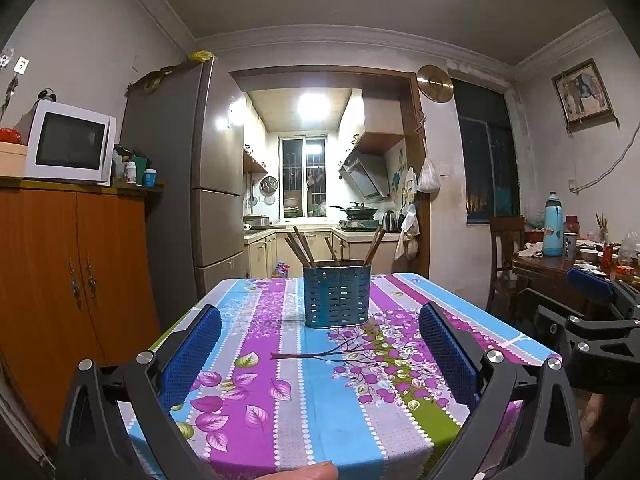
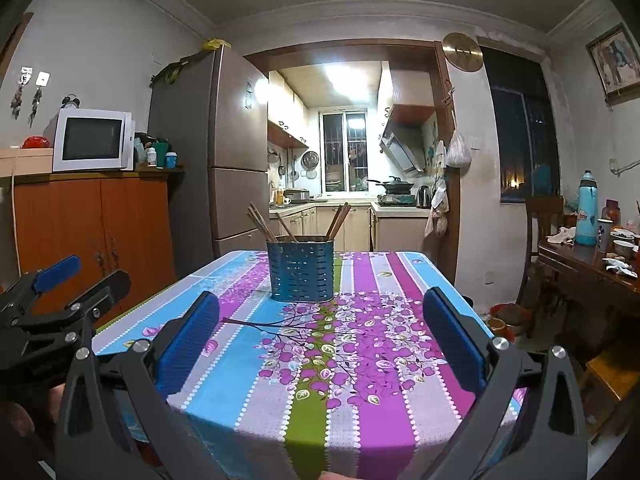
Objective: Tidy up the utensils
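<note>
A blue perforated utensil holder (image 1: 337,296) stands on the table's far half with several brown chopsticks (image 1: 301,247) sticking out; it also shows in the right wrist view (image 2: 302,271). One loose chopstick (image 1: 308,356) lies flat on the floral tablecloth in front of the holder, also in the right wrist view (image 2: 256,323). My left gripper (image 1: 320,320) is open and empty above the near table edge. My right gripper (image 2: 320,312) is open and empty, beside it to the right. Each gripper shows at the edge of the other's view.
The table with its striped floral cloth (image 1: 320,420) ends close below the grippers. An orange cabinet (image 1: 60,272) with a microwave stands left, a fridge (image 1: 212,184) behind it. A cluttered wooden table (image 2: 592,264) and chair stand right.
</note>
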